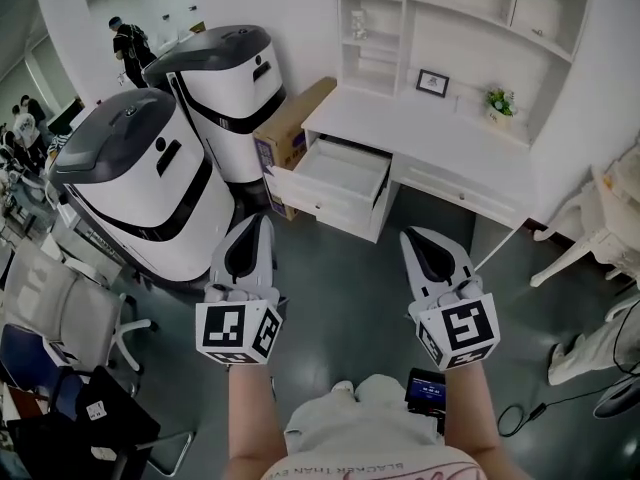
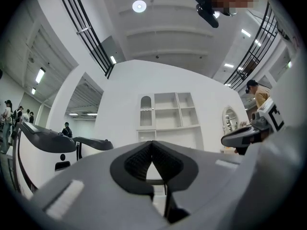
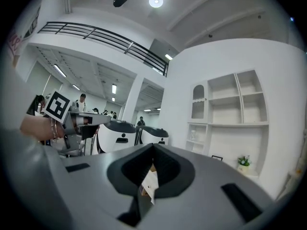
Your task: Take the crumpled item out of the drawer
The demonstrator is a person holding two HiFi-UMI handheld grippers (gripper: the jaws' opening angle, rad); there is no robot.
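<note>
in front of the white desk (image 1: 430,128), the drawer (image 1: 322,204) is seen standing open. its visible inside is plain white, and the crumpled item cannot be made out there or in any other view. the left gripper (image 1: 262,220) and the right gripper (image 1: 410,234) are held side by side above the grey floor, apart from each other and short of the drawer, both pointed toward the desk.

in the left gripper view the jaws of the left gripper (image 2: 152,143) are seen closed together at the tips, with nothing clamped between them. in the right gripper view the jaws of the right gripper (image 3: 153,146) are likewise pressed together. a white and brown patch is seen through the slit below the tips, and it cannot be told what it is.

square black-and-white markers without letters are carried on the left cube (image 1: 238,330) and the right cube (image 1: 460,330). along the hem of the person's shirt (image 1: 340,458) the words "blacker than ever" can be read. purple print is borne on the end of the cardboard box (image 1: 300,118) just beside the drawer, but it is too small to be read. a lit screen is shown on a small dark device (image 1: 427,388) at the person's waist, and its writing is also too small. two large white and grey machines (image 1: 135,183) are stood left of the box.
</note>
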